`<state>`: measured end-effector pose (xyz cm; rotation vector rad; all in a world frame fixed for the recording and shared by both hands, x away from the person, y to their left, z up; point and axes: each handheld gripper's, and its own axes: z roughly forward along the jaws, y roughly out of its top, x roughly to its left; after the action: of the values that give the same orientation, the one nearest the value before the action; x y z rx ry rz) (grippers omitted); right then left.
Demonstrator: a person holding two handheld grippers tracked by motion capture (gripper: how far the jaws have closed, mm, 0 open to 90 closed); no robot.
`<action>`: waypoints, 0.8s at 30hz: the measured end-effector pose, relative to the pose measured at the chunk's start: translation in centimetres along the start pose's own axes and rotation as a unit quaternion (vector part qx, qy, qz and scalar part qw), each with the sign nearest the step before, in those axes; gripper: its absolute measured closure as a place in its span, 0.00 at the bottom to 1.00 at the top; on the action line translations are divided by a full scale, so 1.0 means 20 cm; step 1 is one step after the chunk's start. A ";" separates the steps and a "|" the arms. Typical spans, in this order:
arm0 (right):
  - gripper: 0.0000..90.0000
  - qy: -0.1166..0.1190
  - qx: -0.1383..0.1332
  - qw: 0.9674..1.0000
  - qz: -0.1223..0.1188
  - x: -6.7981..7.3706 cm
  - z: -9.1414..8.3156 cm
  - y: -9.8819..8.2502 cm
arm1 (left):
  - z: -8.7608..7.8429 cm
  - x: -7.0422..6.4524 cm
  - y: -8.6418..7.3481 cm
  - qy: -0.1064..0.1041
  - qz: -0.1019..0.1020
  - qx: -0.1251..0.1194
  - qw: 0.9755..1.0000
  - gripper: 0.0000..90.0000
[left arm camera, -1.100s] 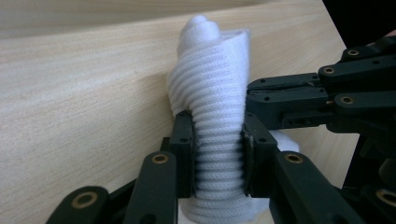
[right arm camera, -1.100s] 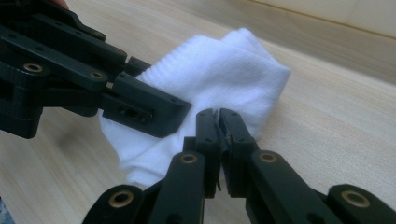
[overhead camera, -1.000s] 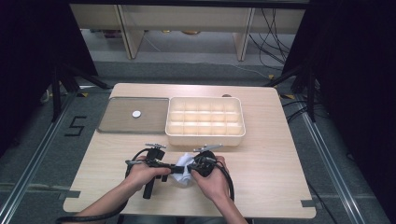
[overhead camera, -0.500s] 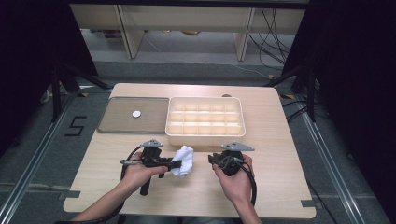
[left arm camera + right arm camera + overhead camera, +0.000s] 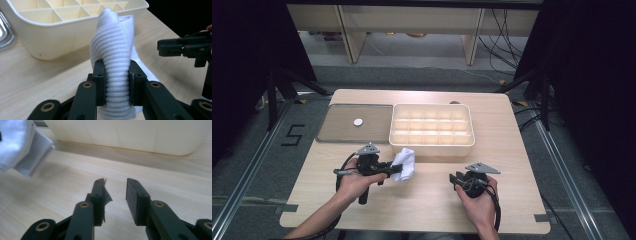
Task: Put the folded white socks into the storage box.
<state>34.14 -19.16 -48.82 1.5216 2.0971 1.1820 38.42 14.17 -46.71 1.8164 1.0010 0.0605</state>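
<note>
Bare table point(image 5: 427, 200) between the two grippers and along the near edge; the tray point(image 5: 432, 131) closes off the far side, just beyond the sock point(image 5: 404, 164). Left gripper point(image 5: 388, 169) pinches the white ribbed sock between its pads, bunched and held upright, near the tray's front wall. Right gripper point(image 5: 455, 179) sits well apart to the right, jaws just opening, spread with nothing between them. Grey lid point(image 5: 355, 123) lies left of the tray. Wood tabletop, dark room around.

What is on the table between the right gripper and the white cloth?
Nothing: in the high view, only bare table lies between the right gripper, jaws apart and empty, and the white cloth clamped by the left gripper.
</note>
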 end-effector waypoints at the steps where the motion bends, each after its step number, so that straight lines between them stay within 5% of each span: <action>1: 0.74 0.000 0.000 1.000 0.000 0.00 0.00 0.00 | 0.00 0.00 0.01 0.000 0.000 0.000 1.000 0.80; 9: 0.75 0.001 0.003 1.000 0.001 -0.03 0.02 -0.05 | -0.03 0.00 0.08 0.002 0.011 -0.025 1.000 0.80; 10: 0.75 -0.005 0.005 1.000 0.001 -0.02 0.01 -0.05 | -0.04 0.01 0.10 -0.001 0.031 -0.028 0.999 0.80; 24: 0.74 -0.008 -0.005 1.000 -0.005 -0.03 0.00 -0.05 | -0.06 0.02 0.21 0.024 0.013 -0.055 0.998 0.80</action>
<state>33.75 -19.76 -49.72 1.5101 2.0829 1.1722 40.57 14.68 -43.04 1.7346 0.9886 0.1713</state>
